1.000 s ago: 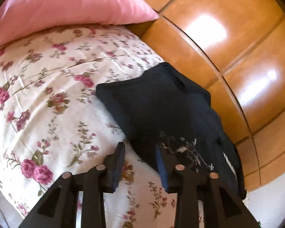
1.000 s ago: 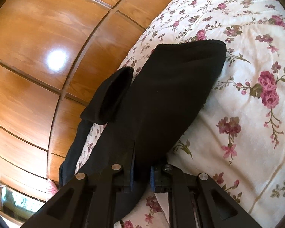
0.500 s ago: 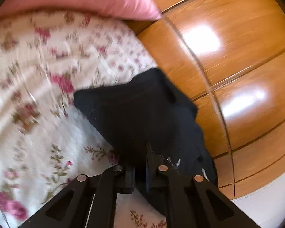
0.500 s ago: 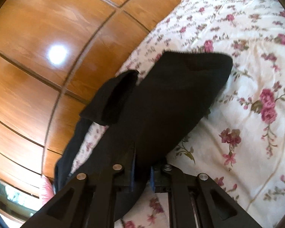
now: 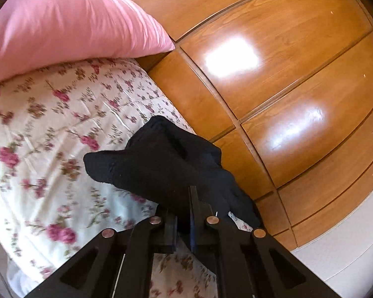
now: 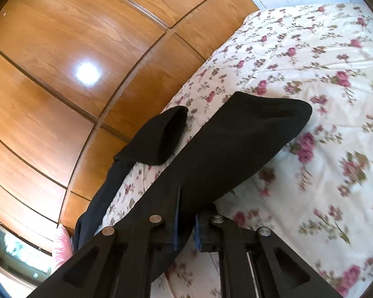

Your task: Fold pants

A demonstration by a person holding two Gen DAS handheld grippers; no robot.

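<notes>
Two tongs now grip the black pants [image 5: 166, 164], so the fold looks to be only starting. In the left wrist view the left tongs [image 5: 184, 226] are clamped together on a bunched end of the dark cloth at the lower centre of the frame, and that end is raised off the floral bed [image 5: 49, 129], with the pink pillow [image 5: 69, 22] at the upper left and the wooden wardrobe [image 5: 286, 79] at the right. In the right wrist view the right tongs [image 6: 186, 226] are pinched on another part of the pants, whose two legs run up toward the middle of the frame, one lying on the bed and one along its edge by the wardrobe. No tidy crease shows; by my reading, bringing the held parts together and flattening remain.

A second ago the left tongs stood apart over the cloth lying flat on the bed; they have since closed on it and lifted it. The right tongs were already clamped and have stayed so.
</notes>
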